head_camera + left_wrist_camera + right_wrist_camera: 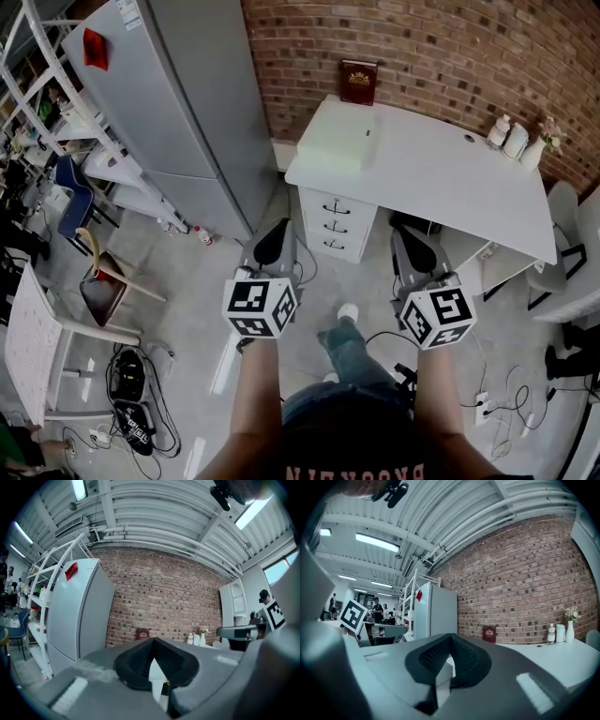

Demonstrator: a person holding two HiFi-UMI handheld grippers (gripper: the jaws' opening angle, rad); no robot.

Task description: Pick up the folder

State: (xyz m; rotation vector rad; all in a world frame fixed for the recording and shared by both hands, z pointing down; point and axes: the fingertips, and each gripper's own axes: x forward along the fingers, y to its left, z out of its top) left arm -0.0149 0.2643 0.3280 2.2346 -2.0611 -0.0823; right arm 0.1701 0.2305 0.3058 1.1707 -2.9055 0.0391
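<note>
Opening the jaws before they come to the desk (441, 178) looks like the sound way to carry out the approach, which seems to be the step in hand. At present neither pair could admit anything. The left gripper (274, 240) has its dark ribbed jaws clenched tip to tip with nothing between them, and its own view shows only a pale sliver of background below the meeting point. The right gripper (415, 251) is likewise clamped shut on nothing and touches no object. Both point level toward the desk and are held side by side short of its front edge, over the bare floor (187, 319). The folder (337, 141), pale and flat, lies on the desk's left end, well apart from both grippers and nearer to the left one. A good pickup would likely bring the parted jaws in low and level at the folder's near edge, so that one jaw slides under it and the other over, since so thin a thing lying flat offers little else to grip. Below that end of the desk stands a white drawer unit (336, 225). At the desk's back edge a dark red book (358, 82) leans upright against the brick wall (422, 42). A few small white bottles (511, 138) stand at the desk's right end, and a tall grey refrigerator (178, 103) stands to the desk's left.
</note>
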